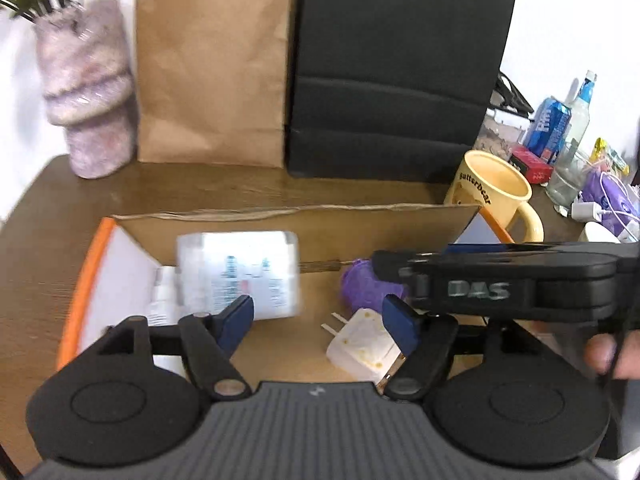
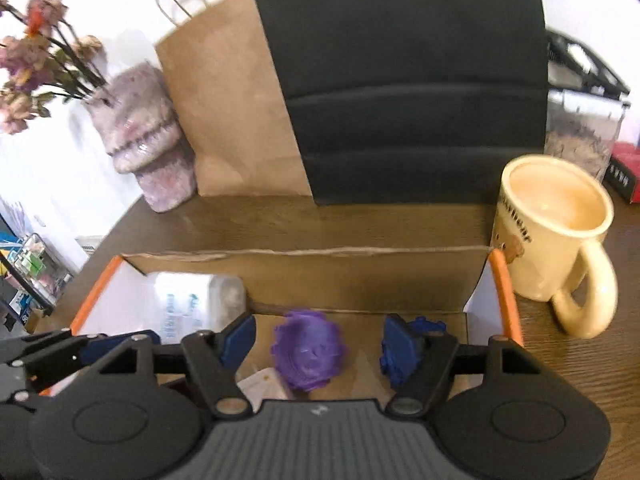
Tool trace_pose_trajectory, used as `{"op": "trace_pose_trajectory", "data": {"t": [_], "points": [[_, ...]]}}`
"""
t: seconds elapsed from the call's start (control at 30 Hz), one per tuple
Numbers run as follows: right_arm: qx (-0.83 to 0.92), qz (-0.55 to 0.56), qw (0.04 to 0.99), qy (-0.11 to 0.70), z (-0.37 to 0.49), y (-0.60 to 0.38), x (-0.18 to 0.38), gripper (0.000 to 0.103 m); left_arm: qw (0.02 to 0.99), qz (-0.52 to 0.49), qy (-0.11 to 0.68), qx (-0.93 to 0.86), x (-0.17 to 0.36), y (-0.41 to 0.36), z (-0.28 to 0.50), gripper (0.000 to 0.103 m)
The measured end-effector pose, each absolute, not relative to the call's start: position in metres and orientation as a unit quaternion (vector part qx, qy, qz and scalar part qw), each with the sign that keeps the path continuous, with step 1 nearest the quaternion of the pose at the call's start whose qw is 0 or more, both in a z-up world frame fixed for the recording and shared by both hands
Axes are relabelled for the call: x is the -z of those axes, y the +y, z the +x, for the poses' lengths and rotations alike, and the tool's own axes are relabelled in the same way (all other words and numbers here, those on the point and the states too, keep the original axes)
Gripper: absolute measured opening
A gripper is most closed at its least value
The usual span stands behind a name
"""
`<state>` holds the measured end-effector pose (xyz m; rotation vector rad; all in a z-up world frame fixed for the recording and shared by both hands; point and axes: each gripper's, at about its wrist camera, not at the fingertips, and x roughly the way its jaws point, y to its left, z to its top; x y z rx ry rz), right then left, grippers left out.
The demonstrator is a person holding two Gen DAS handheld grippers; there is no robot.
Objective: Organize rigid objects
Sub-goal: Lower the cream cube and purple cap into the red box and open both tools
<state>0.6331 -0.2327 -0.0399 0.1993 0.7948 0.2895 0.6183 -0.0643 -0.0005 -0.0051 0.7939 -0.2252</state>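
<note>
An open cardboard box (image 1: 280, 213) with orange-edged flaps lies on the wooden table. Inside it are a blurred white pack (image 1: 238, 274), a white plug adapter (image 1: 362, 344) and a purple toothed piece (image 1: 366, 290). My left gripper (image 1: 318, 322) hangs open over the box floor, with the adapter just beside its right finger. In the right wrist view my right gripper (image 2: 320, 342) is open above the purple piece (image 2: 308, 354), its pads clear of it. A dark blue piece (image 2: 418, 338) lies behind the right finger. The right gripper's body (image 1: 500, 280) crosses the left wrist view.
A cream mug (image 2: 556, 232) stands just right of the box (image 2: 320, 253). Behind it stand a brown paper bag (image 2: 228, 112), a black bag (image 2: 408, 92) and a mauve vase (image 2: 144, 140) of flowers. Bottles, a red box and cables (image 1: 576, 160) crowd the far right.
</note>
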Motion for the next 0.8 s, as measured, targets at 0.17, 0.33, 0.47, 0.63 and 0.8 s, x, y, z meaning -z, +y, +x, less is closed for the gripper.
{"op": "trace_pose_trajectory", "data": {"t": [0.17,0.33,0.47,0.63,0.8], "points": [[-0.139,0.091,0.923,0.346,0.585,-0.244,-0.004,0.086,0.933,0.008,0.351,0.077,-0.035,-0.043,0.579,0.088],[-0.134,0.088,0.939,0.303,0.524,-0.256,-0.030,0.087,0.961,0.030,0.274,0.033,-0.061,-0.026,0.519,0.089],[-0.126,0.045,0.956,0.262,0.469,-0.254,-0.043,0.090,0.977,0.027,0.208,0.035,-0.079,-0.012,0.460,0.093],[-0.124,0.011,0.970,0.209,0.395,-0.249,-0.046,0.092,0.991,0.030,0.133,0.018,-0.089,-0.001,0.384,0.095],[-0.127,-0.030,0.983,0.127,0.308,-0.239,-0.043,0.098,0.996,0.008,0.089,0.009,-0.088,0.009,0.310,0.096]]}}
